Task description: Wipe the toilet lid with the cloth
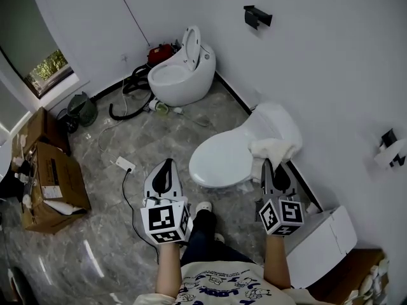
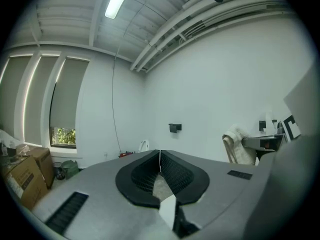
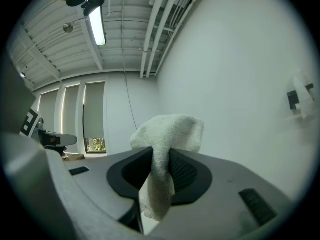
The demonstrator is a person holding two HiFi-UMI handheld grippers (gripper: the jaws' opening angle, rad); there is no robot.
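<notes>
My right gripper point(image 1: 269, 165) pinches the cloth point(image 1: 275, 150) in its jaws over the right edge of the toilet lid point(image 1: 219, 159), ready for wiping. The left gripper point(image 1: 166, 166) waits aside, jaws closed and empty.

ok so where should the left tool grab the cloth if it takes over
Probably pinch the bunched cloth that stands clear beyond the right tool, coming from its left. That lump is free and thick; the rest is clamped. The left tool is shut, so open it first.

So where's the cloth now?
In the head view the cloth sits right of centre, clamped in the right gripper, at the right edge of the closed toilet lid.
</notes>
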